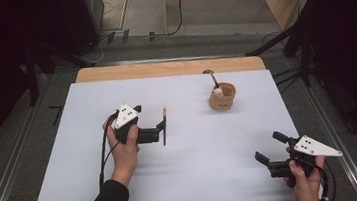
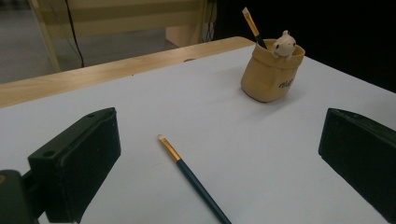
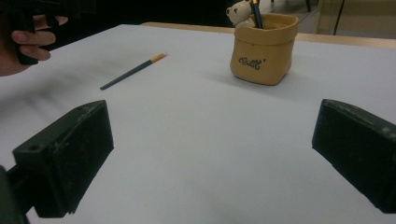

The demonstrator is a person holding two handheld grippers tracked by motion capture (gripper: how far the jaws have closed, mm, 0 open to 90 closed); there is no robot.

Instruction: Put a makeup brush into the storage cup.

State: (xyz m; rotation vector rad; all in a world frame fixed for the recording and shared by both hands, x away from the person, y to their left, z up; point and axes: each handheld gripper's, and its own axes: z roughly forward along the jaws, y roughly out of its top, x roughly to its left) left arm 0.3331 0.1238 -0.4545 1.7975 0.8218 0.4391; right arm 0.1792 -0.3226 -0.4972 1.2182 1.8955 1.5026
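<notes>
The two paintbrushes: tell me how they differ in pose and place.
The loose paintbrush lies flat on the white table, in front of the open left gripper. The other paintbrush stands tilted inside the tan cup, bristles up. The loose one shows its whole length; the cup hides the other's lower part. Both have dark handles.

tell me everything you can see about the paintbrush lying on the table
The paintbrush is slim, with a dark teal handle, a gold-coloured ferrule and a small pale bristle tip. It lies flat on the white table, loose, with the tip pointing toward the far edge. Nothing grips it: in the left gripper view it sits between the wide-open jaws of the left gripper, which seem clear of it. The tan pot stands apart, farther off and to the right.
</notes>
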